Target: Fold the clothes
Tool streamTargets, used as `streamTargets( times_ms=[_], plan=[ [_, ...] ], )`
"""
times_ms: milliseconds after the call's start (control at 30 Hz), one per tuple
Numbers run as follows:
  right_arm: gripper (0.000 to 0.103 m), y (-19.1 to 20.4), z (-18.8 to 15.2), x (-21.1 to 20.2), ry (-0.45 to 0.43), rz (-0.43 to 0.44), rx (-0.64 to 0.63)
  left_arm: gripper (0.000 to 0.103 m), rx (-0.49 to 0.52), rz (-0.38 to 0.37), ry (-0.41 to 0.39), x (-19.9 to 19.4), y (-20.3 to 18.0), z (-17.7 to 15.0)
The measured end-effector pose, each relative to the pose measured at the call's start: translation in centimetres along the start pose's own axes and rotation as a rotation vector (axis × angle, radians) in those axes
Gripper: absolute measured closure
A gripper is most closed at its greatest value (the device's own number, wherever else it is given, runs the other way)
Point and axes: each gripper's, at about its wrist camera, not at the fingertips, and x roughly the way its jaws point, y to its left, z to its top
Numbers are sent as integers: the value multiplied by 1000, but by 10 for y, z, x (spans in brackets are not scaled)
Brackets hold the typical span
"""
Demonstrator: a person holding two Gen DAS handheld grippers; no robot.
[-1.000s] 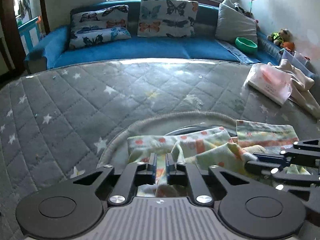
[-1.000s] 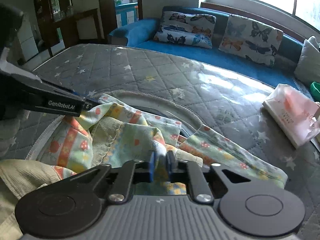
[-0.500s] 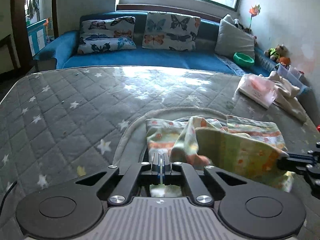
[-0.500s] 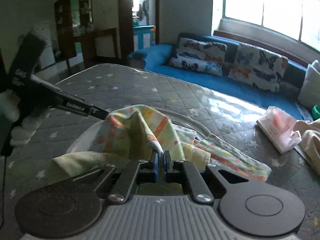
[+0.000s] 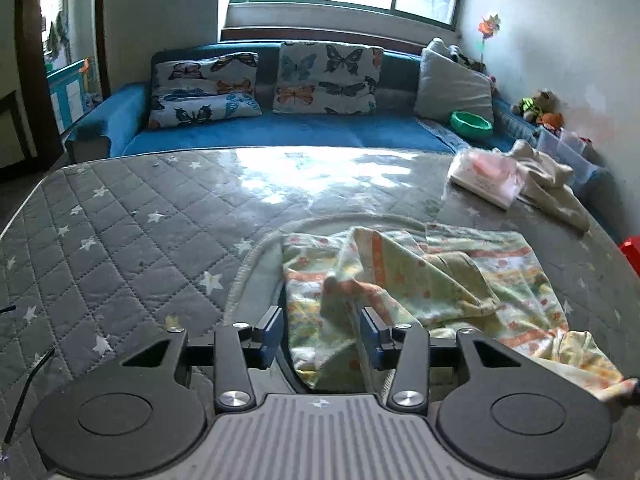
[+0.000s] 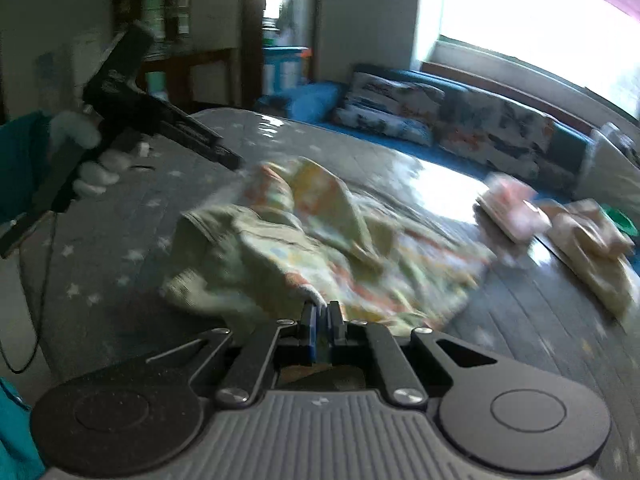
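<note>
A pale green and yellow patterned garment with orange stripes lies crumpled on the grey star-quilted bed. My left gripper is open, its blue pads on either side of the garment's near edge, with cloth between them but not clamped. My right gripper is shut on an edge of the garment and holds it up; that view is blurred. The left gripper shows in the right wrist view at the cloth's far left, held by a white-gloved hand.
A pink plastic packet and a cream garment lie at the bed's far right. A blue sofa with butterfly cushions and a green bowl stands beyond. A black cable runs at the left.
My left gripper has opened and let go of the garment, which dropped and spread on the bed. My right gripper stayed shut on the cloth and swung back and right, pulling it.
</note>
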Motion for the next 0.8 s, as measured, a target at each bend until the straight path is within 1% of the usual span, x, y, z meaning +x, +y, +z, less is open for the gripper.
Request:
streamTargets(
  times_ms=[100,167,233,300,367,400,433,500,533,600,700,800],
  plan=[
    [99,-17,-24,-13,42,-55,106,56,19,-13,14,4,-8,-8],
    [99,-25,-42,-15,87,-94,140,54,30,-18,28,7,-12,-13],
    [95,-29,-57,-16,122,-124,158,53,35,-19,49,12,-14,-20],
    [93,-27,-65,-20,124,-126,138,49,35,-19,64,14,-16,-26],
    [82,-21,-64,-24,105,-112,104,47,25,-20,71,14,-16,-32],
    [64,-17,-62,-25,89,-105,91,46,20,-20,74,14,-16,-35],
    [53,-14,-60,-24,79,-97,76,45,14,-20,78,14,-17,-39],
    [52,-5,-56,-18,71,-73,29,44,3,-21,83,12,-16,-44],
    [48,0,-54,-14,70,-62,3,44,-4,-22,85,11,-16,-46],
    [45,12,-53,-1,85,-43,-45,41,-16,-22,89,8,-15,-50],
    [44,27,-54,13,103,-30,-107,37,-36,-23,95,5,-13,-56],
    [43,42,-54,20,93,-29,-183,36,-45,-24,99,2,-12,-62]
  ],
)
